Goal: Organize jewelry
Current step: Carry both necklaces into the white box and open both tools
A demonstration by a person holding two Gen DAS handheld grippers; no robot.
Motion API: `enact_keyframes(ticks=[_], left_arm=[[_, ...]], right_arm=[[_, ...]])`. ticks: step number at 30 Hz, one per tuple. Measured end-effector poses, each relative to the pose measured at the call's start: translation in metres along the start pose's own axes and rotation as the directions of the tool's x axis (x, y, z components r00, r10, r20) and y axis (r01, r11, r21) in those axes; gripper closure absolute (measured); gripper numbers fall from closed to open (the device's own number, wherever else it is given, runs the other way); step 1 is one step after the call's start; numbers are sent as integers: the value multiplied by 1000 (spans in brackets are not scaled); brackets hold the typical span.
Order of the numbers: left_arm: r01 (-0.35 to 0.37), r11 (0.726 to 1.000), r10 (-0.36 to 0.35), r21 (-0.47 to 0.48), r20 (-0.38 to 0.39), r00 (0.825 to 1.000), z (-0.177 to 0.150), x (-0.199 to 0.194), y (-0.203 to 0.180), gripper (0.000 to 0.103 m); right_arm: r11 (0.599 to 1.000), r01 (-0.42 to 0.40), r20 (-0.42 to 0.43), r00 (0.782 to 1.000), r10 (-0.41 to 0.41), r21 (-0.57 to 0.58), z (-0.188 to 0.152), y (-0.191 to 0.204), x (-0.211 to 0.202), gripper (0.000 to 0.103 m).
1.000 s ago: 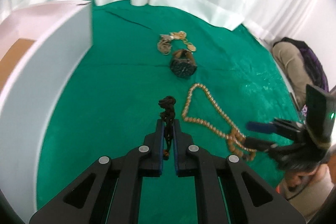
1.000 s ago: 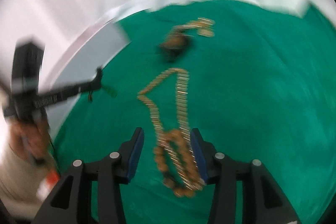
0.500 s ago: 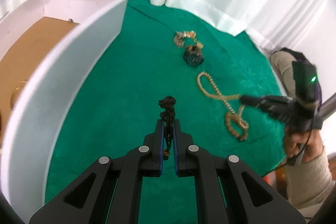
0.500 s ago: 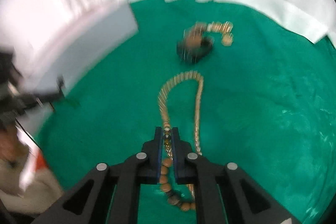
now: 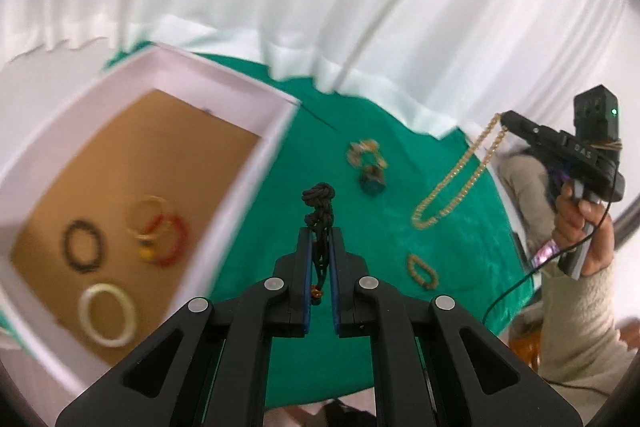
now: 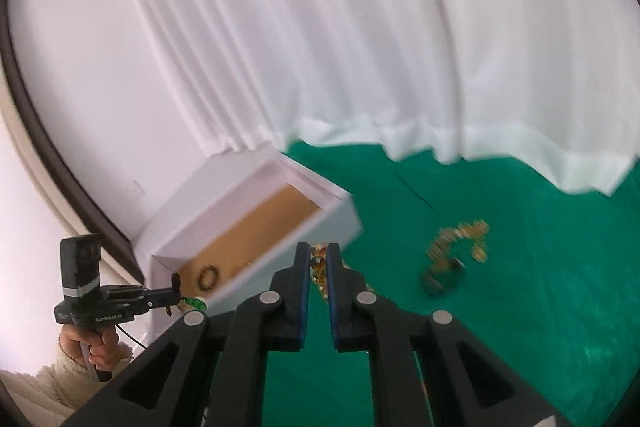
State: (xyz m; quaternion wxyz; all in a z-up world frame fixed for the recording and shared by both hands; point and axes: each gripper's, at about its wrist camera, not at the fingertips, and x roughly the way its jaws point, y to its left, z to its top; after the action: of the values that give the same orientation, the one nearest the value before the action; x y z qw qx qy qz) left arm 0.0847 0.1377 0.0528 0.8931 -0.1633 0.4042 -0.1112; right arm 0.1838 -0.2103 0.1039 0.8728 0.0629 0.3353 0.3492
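The black knotted cord (image 5: 318,211) sits pinched between the closed fingers of the left gripper (image 5: 319,247), its knotted end poking out past the tips, raised above the green cloth (image 5: 360,327) just right of the white box (image 5: 256,183). Over on the right, the right gripper (image 5: 506,119) is clamped on the top of the tan bead necklace (image 5: 456,179), which hangs down in a long loop with its lower end near or on the cloth; from the right wrist view, amber beads show squeezed between the fingertips (image 6: 319,259).

Inside the box, on the brown floor: a black bead bracelet (image 5: 82,245), a red one (image 5: 170,241) overlapping a pale gold ring (image 5: 146,217), and a white bangle (image 5: 107,315) nearest. Out on the cloth, a small tan bead bracelet (image 5: 422,269) lies near, and far off a gold chain tangle (image 5: 366,153) sits beside a dark round piece (image 5: 373,183).

Now the risks. The cord is held only along a thin stretch, so a quick swing over the box wall could let it slide out and drop short. The necklace is long and swaying; if it travels low, its bottom loop may snag the box wall or drag across the small bracelet. Both arms heading for the same opening could also tangle strands together.
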Motion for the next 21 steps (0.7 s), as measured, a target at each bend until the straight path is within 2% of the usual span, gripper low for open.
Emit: enact_keyframes(ticks=[5, 10, 16, 21], left_arm=[[-125, 990, 128, -67, 53, 990, 12, -28, 47, 98], [-206, 969, 211, -134, 25, 977, 19, -22, 98, 98], [-240, 952, 236, -189, -48, 971, 20, 15, 141, 98], [-252, 939, 232, -234, -111, 966, 13, 46, 165, 98]], right_arm=[[994, -85, 30, 996, 87, -63, 28, 56, 29, 95], [981, -176, 44, 983, 180, -87, 59, 110, 67, 95], [973, -212, 27, 976, 215, -90, 78, 146, 129, 95], [979, -166, -47, 986, 162, -119, 65, 156, 201, 95]])
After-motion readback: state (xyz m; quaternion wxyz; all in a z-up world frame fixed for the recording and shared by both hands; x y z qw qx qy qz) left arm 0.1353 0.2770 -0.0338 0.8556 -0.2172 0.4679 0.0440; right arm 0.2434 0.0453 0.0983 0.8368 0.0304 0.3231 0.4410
